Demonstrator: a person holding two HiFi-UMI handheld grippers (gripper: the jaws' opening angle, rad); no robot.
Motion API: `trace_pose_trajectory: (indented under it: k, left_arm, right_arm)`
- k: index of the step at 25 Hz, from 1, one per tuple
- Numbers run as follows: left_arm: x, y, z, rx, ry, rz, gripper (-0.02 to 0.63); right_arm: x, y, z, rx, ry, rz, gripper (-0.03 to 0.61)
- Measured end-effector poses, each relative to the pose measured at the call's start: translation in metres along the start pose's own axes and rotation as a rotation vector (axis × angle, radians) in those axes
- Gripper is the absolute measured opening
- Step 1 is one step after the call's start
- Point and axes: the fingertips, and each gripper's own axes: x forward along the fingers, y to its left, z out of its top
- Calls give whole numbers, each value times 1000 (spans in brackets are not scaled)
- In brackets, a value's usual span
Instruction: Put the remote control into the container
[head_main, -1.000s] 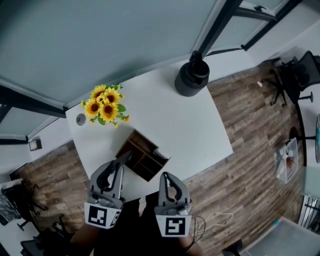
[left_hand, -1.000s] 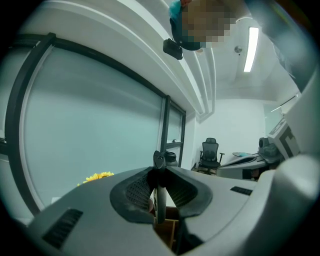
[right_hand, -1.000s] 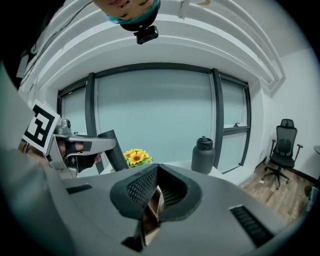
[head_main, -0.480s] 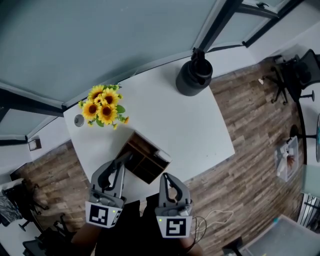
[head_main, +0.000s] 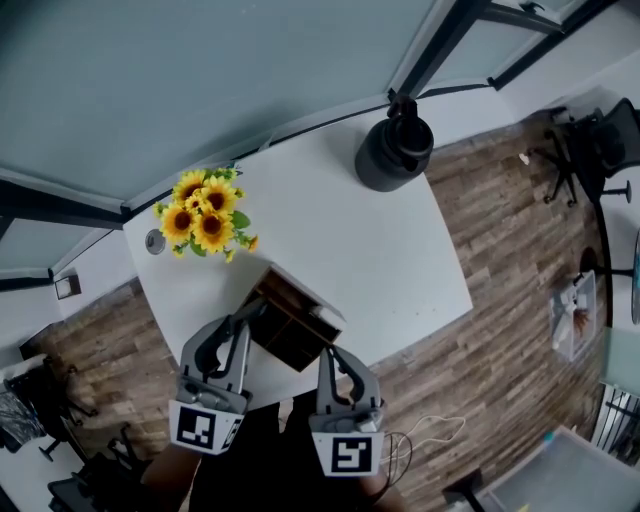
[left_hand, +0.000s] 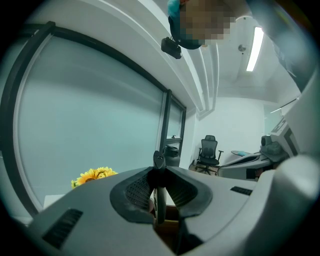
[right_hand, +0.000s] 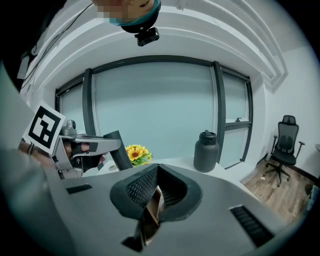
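Currently held: remote control (left_hand: 158, 162), edge-on, clenched between my left gripper's (left_hand: 159, 175) fingers (left_hand: 134, 191); container (head_main: 290, 325) just beyond the fingertips, probably lined up for the drop. Right gripper (right_hand: 156, 190) closed tight, empty, spare.

The brown wooden container (head_main: 290, 345), open-topped and split into compartments, is sitting askew near the front edge of the white bench (head_main: 380, 250).

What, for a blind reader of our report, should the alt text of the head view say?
Seen from above, the left gripper and right gripper, both shut and empty, point at a brown wooden container near the front edge of a white table. Sunflowers stand at the table's left, a dark jug at its far corner.
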Motion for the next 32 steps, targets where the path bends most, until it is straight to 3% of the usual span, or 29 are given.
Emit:
trace_pose_trajectory:
  k: [32]
  left_arm:
    - [32, 9, -21, -17, 49, -40, 78]
  right_arm:
    - [24, -2, -19, 31, 64, -9, 3]
